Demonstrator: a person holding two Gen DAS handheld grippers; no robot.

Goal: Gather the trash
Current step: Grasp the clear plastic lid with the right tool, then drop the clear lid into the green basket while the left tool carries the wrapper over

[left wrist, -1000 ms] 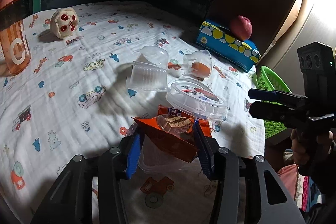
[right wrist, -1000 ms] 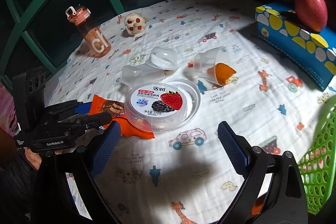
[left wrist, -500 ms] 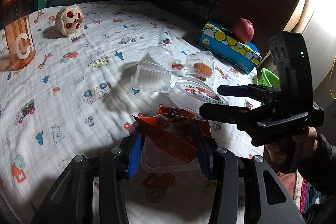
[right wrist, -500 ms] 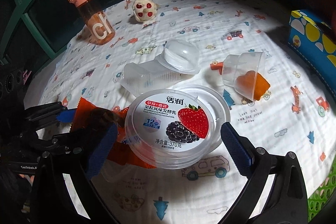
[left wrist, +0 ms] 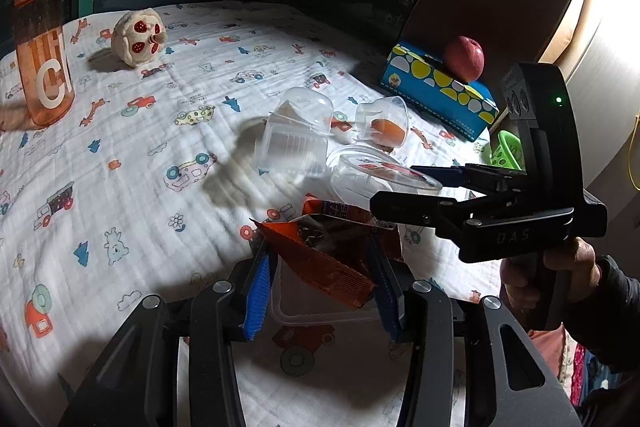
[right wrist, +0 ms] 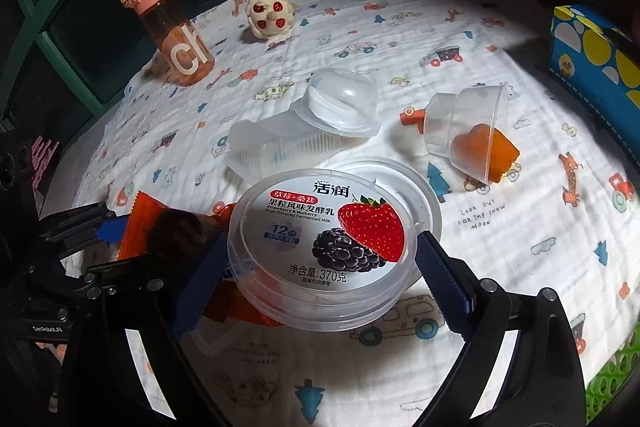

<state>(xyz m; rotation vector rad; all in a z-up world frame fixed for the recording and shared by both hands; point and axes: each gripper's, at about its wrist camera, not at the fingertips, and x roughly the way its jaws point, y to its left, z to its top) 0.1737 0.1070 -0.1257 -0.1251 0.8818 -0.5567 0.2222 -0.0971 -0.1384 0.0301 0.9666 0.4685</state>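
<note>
left gripper [left wrist: 322,281] clamped on orange snack wrapper [left wrist: 320,255] over the printed cloth [left wrist: 132,147]; right gripper [right wrist: 320,271] jaws wide, straddling the yogurt tub [right wrist: 324,235], contact unclear

Left gripper [left wrist: 320,283]: low at near edge, pointing forward, blue-padded fingers [left wrist: 256,291] pressed onto orange wrapper [left wrist: 320,259] from both sides, wrapper raised between them. Seen from right wrist view at far left [right wrist: 108,243], tips clamped on same wrapper.

Right gripper [right wrist: 320,267]: jaws spread wide, blue pads [right wrist: 440,283] flanking yogurt tub [right wrist: 324,239], contact unclear. From left wrist view [left wrist: 404,187], reaching in from right, fingers roughly level, one above other. Right hand [left wrist: 556,275] wrapped around handle, dark sleeve at wrist.
</note>
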